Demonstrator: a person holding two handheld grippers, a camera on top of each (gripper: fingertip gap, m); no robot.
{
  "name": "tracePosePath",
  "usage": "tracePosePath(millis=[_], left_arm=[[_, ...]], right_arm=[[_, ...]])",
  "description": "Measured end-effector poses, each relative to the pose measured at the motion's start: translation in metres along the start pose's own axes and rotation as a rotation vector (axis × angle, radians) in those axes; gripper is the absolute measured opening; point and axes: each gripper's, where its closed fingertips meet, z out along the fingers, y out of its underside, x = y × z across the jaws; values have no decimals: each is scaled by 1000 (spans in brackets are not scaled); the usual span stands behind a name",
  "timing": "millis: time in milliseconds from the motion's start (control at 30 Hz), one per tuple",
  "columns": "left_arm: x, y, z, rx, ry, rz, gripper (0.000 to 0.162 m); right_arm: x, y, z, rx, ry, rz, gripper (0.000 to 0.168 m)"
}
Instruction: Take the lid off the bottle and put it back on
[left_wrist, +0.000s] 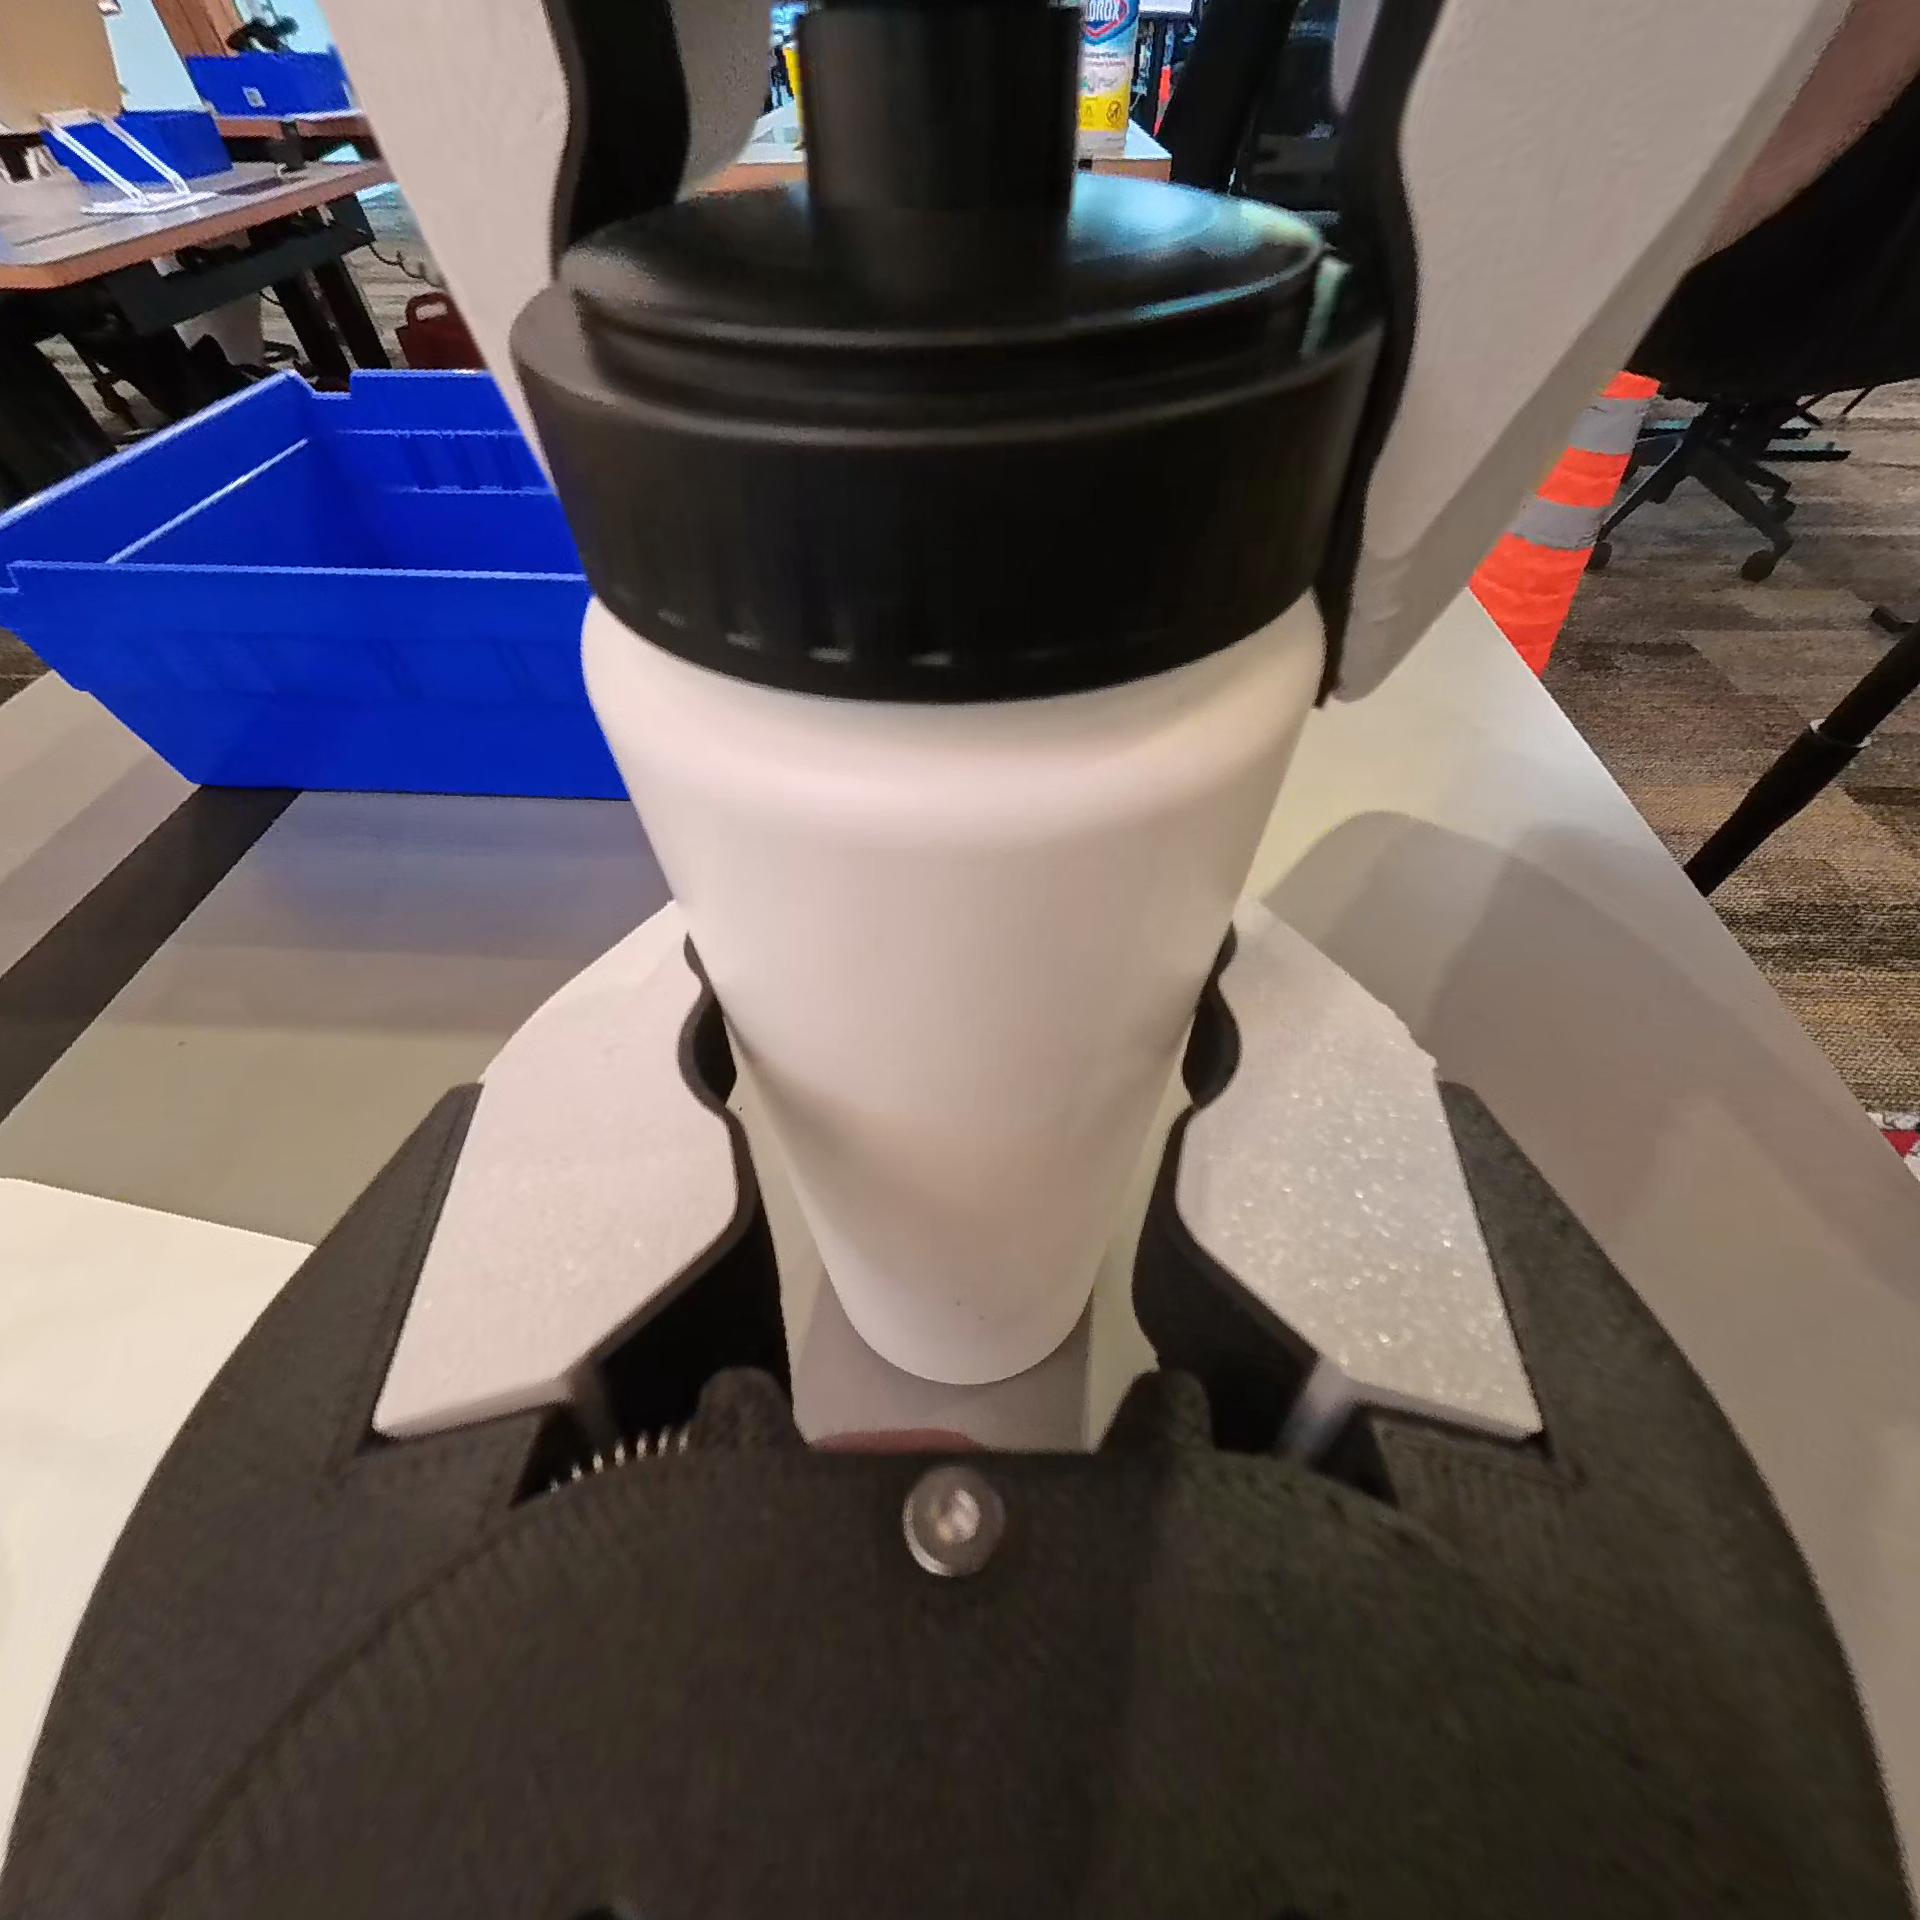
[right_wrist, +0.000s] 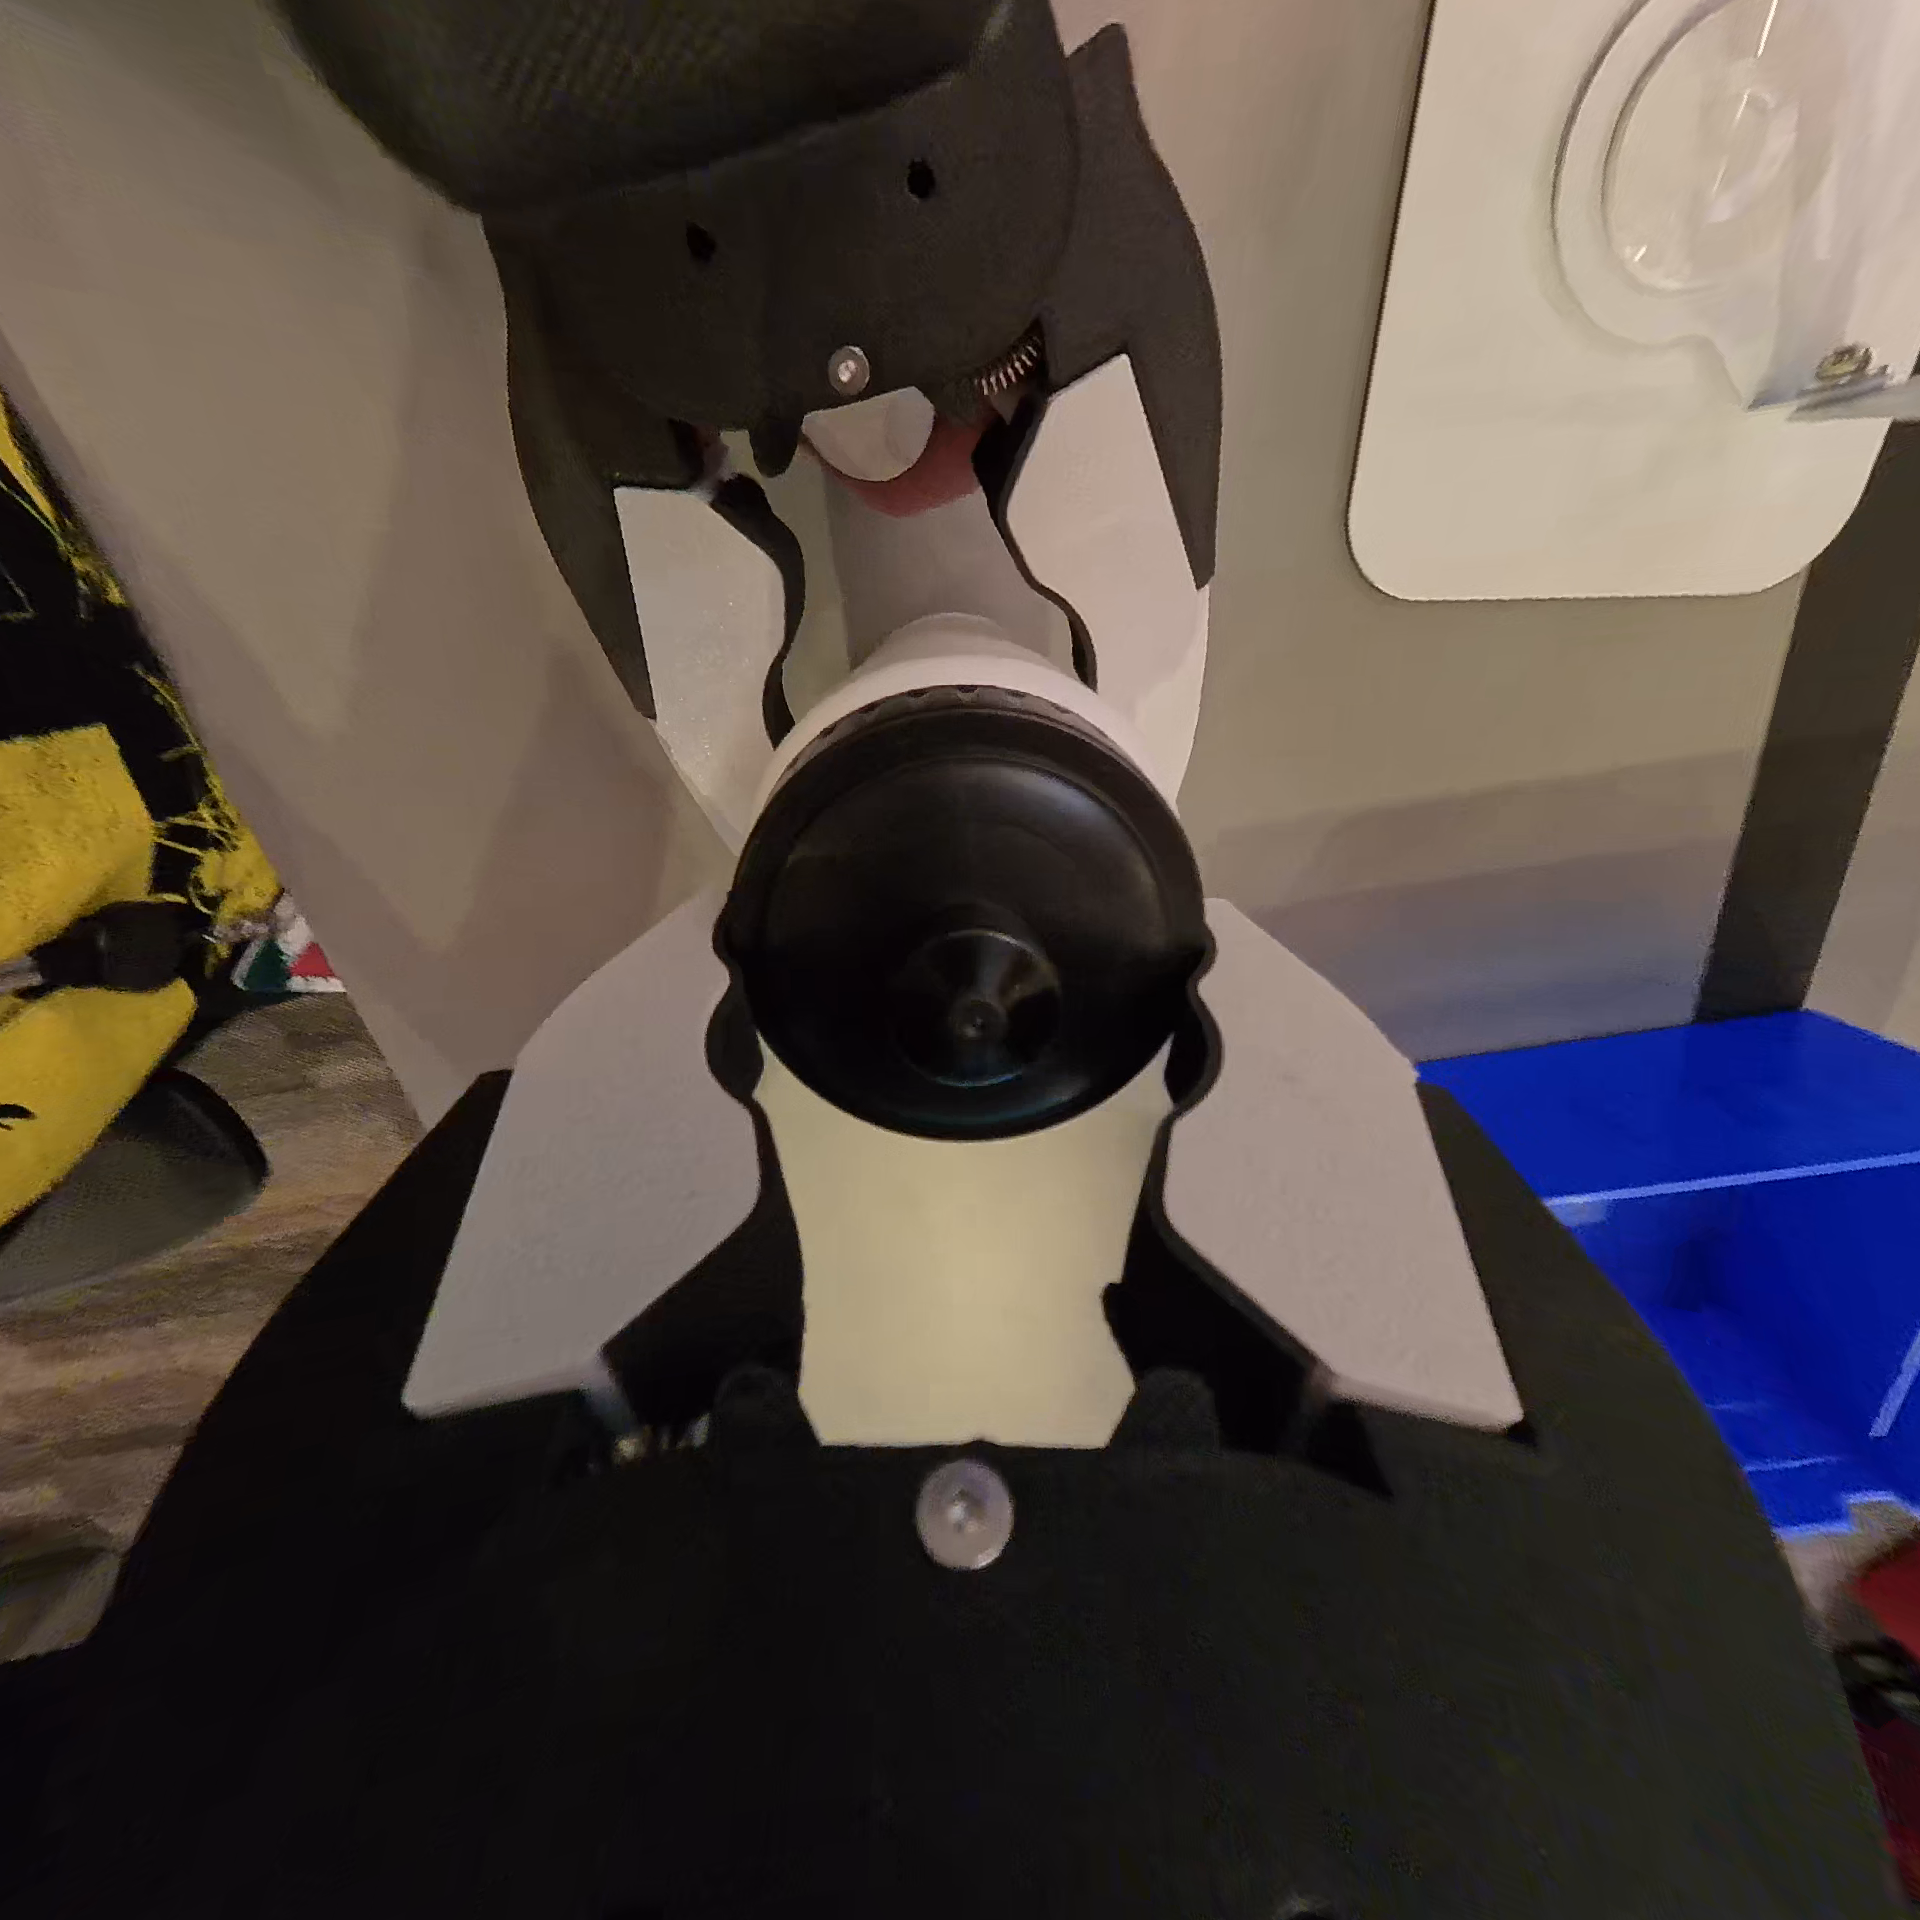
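The left gripper (left_wrist: 961, 1049) clamps the white bottle (left_wrist: 956, 935), the right gripper (right_wrist: 961, 997) grasps its black lid (right_wrist: 966, 925), seemingly seated; whether removal is done, I can't tell.

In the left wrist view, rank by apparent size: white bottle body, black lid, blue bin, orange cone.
1. White bottle body
2. Black lid: close to the bottle, and nearness inflates both
3. Blue bin, partly hidden
4. Orange cone, smallest
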Motion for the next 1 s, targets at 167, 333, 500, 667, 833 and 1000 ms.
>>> tracePosePath(millis=[167, 333, 500, 667, 833, 1000], left_arm=[[-1, 0, 0, -2, -5, 1, 86], [-1, 0, 0, -2, -3, 1, 86], [-1, 0, -1, -3, -3, 1, 86], [-5, 0, -2, 4, -6, -28, 86], [-1, 0, -1, -12, -9, 5, 86], [-2, 1, -1, -10, -7, 2, 86]], right_arm=[[0, 0, -1, 1, -8, 19, 78], [2, -4, -13, 32, -11, -98, 78], [1, -7, -17, 13, -17, -206, 73], [4, -10, -17, 37, -23, 76, 74], [0, -7, -18, 22, -2, 82, 73], [5, -8, -28, 45, 6, -119, 83]])
